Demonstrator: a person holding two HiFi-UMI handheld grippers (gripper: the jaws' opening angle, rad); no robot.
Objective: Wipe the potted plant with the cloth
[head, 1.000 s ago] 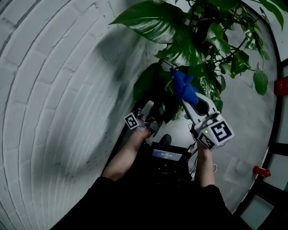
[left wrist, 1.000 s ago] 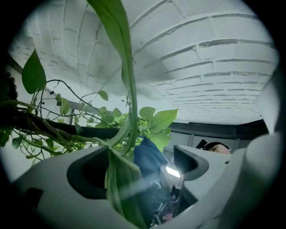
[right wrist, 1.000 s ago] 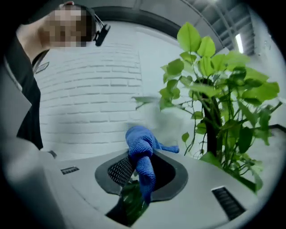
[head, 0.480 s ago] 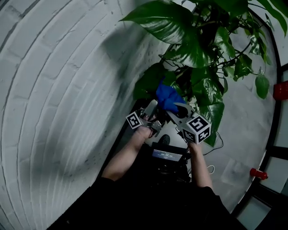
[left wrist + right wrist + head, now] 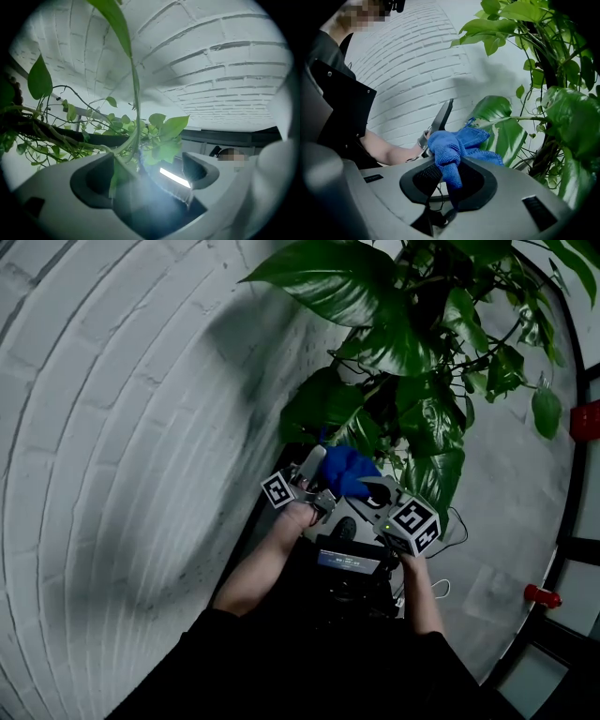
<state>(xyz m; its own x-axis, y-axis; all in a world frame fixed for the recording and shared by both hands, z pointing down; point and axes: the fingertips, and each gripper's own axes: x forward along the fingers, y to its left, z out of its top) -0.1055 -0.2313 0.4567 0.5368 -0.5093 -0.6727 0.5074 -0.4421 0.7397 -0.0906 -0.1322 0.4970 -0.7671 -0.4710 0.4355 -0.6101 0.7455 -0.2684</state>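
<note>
No legible text, brand or number. Left marker cube [image 5: 275, 490], right marker cube [image 5: 415, 523]: square black-white patterns only. Chest screen [image 5: 348, 562]: print too small.

1. Hand-held grippers: two, namely the left hand-held gripper [image 5: 312, 461] and the right hand-held gripper [image 5: 367, 484].
2. Marker cubes: two, one on each gripper, namely the left marker cube [image 5: 275, 490] and the right marker cube [image 5: 413, 524].
3. Blue cloth [image 5: 345, 470]: one.
4. Potted plant [image 5: 403, 343]: one.
5. Red objects, kind unclear: two, namely the upper red object [image 5: 586, 420] and the lower red object [image 5: 541, 595].
6. Small lit screen [image 5: 345, 563]: one.
</note>
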